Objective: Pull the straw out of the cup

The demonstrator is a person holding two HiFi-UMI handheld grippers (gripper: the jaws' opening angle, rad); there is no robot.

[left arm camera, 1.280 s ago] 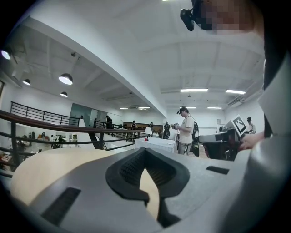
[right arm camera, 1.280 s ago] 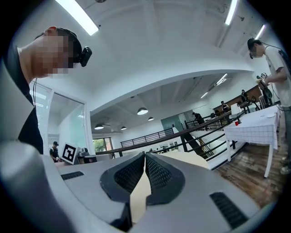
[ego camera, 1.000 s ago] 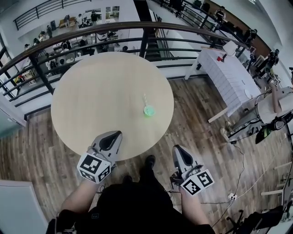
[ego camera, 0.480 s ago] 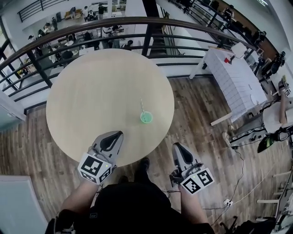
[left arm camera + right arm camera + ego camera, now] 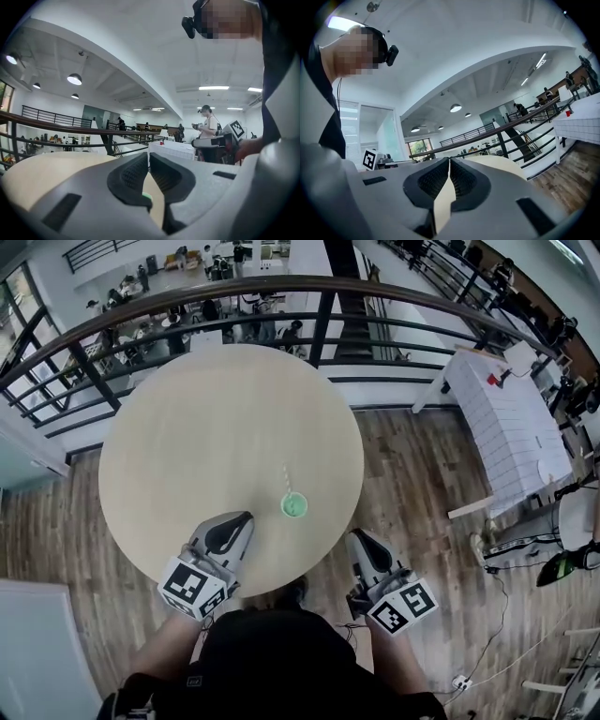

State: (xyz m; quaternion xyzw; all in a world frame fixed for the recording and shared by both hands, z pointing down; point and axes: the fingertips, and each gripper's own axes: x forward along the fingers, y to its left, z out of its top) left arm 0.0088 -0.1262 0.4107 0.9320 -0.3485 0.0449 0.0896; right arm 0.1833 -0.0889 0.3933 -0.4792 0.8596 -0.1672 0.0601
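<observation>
**Green cup with straw on table; both grippers closed and empty**

Green cup (image 5: 293, 505) stands upright on the near right part of the round wooden table (image 5: 187, 427), with a pale straw (image 5: 289, 480) standing in it. The left gripper (image 5: 242, 520) is over the near table edge, left of the cup and apart from it, jaws together with nothing between them. The right gripper (image 5: 356, 540) is just off the table edge, near and right of the cup, jaws together and empty. A dark railing (image 5: 141, 320) curves round the far side of the table.
</observation>
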